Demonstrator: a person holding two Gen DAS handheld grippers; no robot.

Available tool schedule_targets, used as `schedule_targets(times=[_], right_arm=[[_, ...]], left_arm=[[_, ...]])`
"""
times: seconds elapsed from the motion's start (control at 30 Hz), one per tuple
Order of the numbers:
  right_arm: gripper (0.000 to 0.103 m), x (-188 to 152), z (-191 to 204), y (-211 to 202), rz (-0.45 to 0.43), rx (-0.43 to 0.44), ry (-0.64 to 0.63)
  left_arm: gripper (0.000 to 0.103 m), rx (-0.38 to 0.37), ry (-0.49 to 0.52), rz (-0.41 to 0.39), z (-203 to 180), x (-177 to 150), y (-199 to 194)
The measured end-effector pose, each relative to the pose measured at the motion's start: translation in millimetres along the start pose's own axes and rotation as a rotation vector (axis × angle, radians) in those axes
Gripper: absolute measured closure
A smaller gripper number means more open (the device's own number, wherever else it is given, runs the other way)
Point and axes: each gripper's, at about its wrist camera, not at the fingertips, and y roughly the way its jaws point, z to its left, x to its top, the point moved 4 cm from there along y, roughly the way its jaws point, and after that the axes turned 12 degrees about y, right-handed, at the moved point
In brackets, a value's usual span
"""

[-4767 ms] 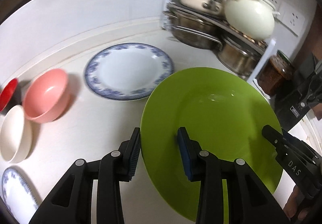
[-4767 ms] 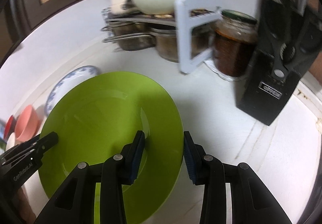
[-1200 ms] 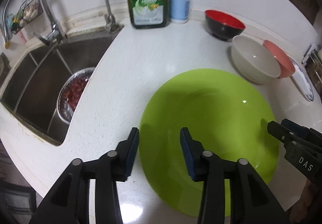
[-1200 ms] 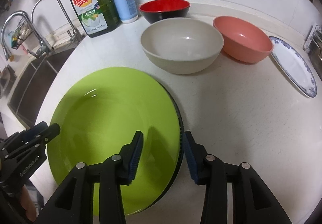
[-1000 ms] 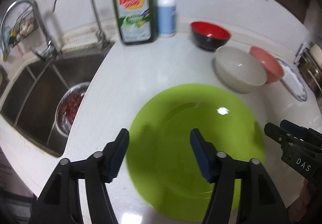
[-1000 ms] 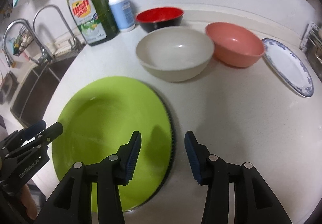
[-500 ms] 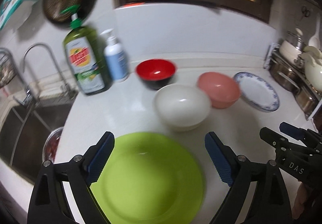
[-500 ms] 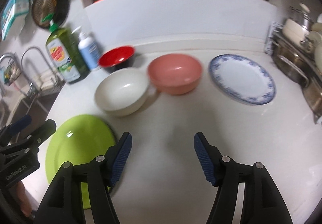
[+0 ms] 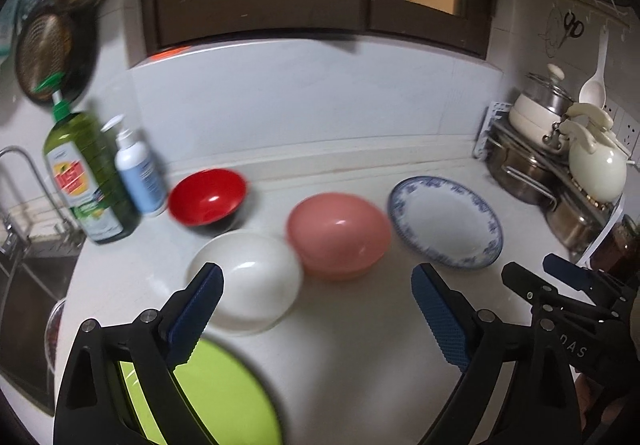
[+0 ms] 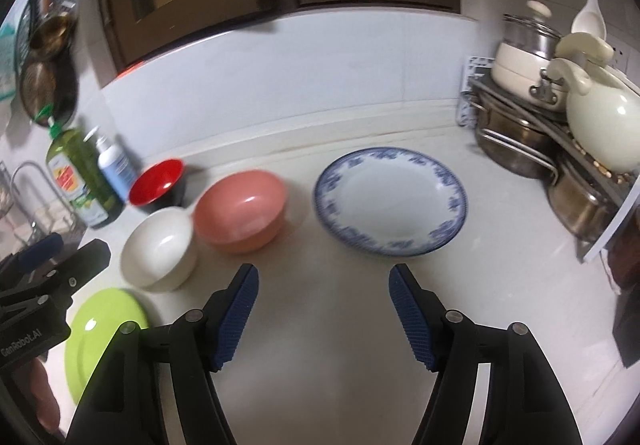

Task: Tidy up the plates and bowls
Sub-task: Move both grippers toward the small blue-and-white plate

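A green plate (image 9: pixel 216 397) lies on the white counter near the front left; it also shows in the right wrist view (image 10: pixel 100 333). Behind it stand a white bowl (image 9: pixel 248 285), a pink bowl (image 9: pixel 338 235) and a red bowl (image 9: pixel 206 195). A blue-rimmed white plate (image 9: pixel 446 221) lies to the right. In the right wrist view I see the white bowl (image 10: pixel 160 249), pink bowl (image 10: pixel 240 209), red bowl (image 10: pixel 156 181) and blue-rimmed plate (image 10: pixel 390 201). My left gripper (image 9: pixel 316 317) is open and empty above the counter. My right gripper (image 10: pixel 322 309) is open and empty.
A dish soap bottle (image 9: pixel 84 181) and a pump bottle (image 9: pixel 138 173) stand at the left by the sink (image 9: pixel 24 285). A rack of steel pots (image 9: pixel 532 173) with a cream kettle (image 9: pixel 596 169) fills the right corner. Dark cabinets hang above.
Both grippers let go of the green plate, opened wide and pulled back and up. The view now takes in the bowls and the blue-rimmed plate.
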Motion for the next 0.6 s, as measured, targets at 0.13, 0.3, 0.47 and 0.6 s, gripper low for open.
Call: schedule_targets(times=[0.13, 0.3, 0.47, 0.6], right_arm=[[0.034, 18.6, -24.4, 8.6, -0.015, 0.001, 0.020], [0.034, 39.4, -51.4, 19.2, -0.039, -0.018, 0.053], [0.034, 64.2, -73.4, 36.9, -0.040, -0.030, 0.057], [0.034, 78.3, -90.2, 56.5, -0.032, -0.054, 0.060]], left_arm=[[0.007, -0.027, 0.032, -0.007, -20.8, 20.2, 16.1], [0.007, -0.068, 0.025, 0.000, -44.4, 45.8, 44.6], [0.007, -0.082, 0.044, 0.018, -68.1, 66.0, 79.0], [0.010, -0.081, 0.068, 0.042, -82.0, 75.6, 108.6]])
